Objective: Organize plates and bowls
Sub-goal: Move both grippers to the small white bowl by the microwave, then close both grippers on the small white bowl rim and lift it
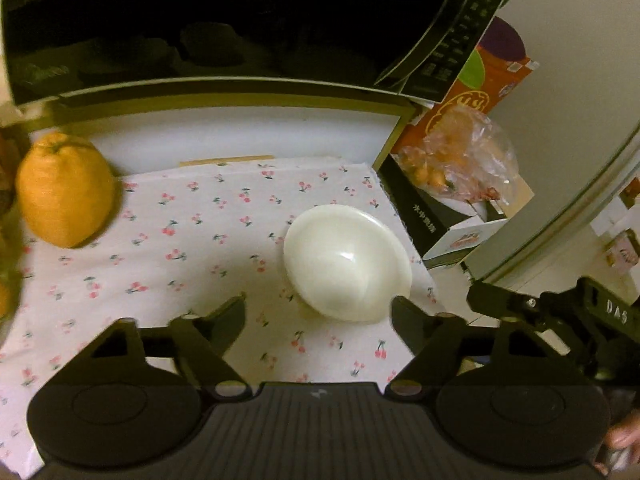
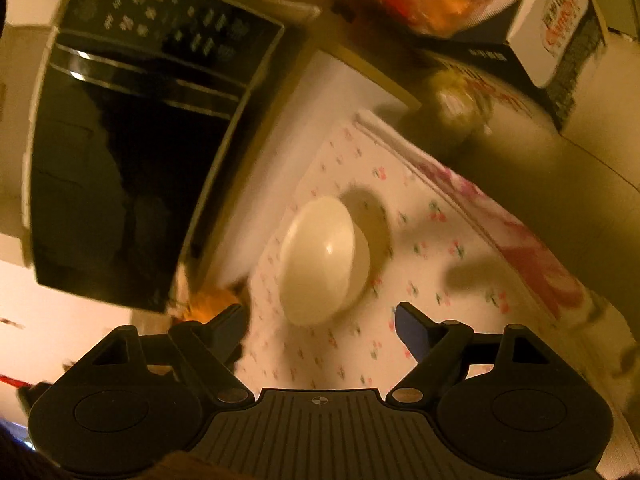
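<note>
Looking down from the left wrist view, a white bowl (image 1: 347, 264) is seen upside down on a cherry-print cloth (image 1: 192, 248) spread over the worktop (image 1: 248, 140). The left claw (image 1: 318, 312) is released, its jaws spread wide, with the near edge of the bowl just ahead of the fingertips and nothing pressed by the pads. A large orange fruit (image 1: 66, 192) is placed at the far left of the cloth, well apart from the bowl. A black microwave (image 1: 200, 24) is set behind the cloth. To the right, an orange printed box (image 1: 486, 80) and a clear bag of small oranges (image 1: 464, 160) are seen beside the worktop. Part of the right claw's black frame (image 1: 560, 312) is caught at the right edge, and a bit of a hand (image 1: 622, 436) shows in the lower right corner.

From the right wrist view, tilted and blurred, the same bowl (image 2: 324, 260) is seen upside down on the cloth (image 2: 420, 240), beside the microwave (image 2: 132, 140). The right claw (image 2: 320, 320) is released too, jaws wide, with the bowl just ahead of them and not gripped. A white carton (image 2: 556, 24) is seen at the upper right, and a hint of the orange fruit (image 2: 210, 304) behind the left finger.
</note>
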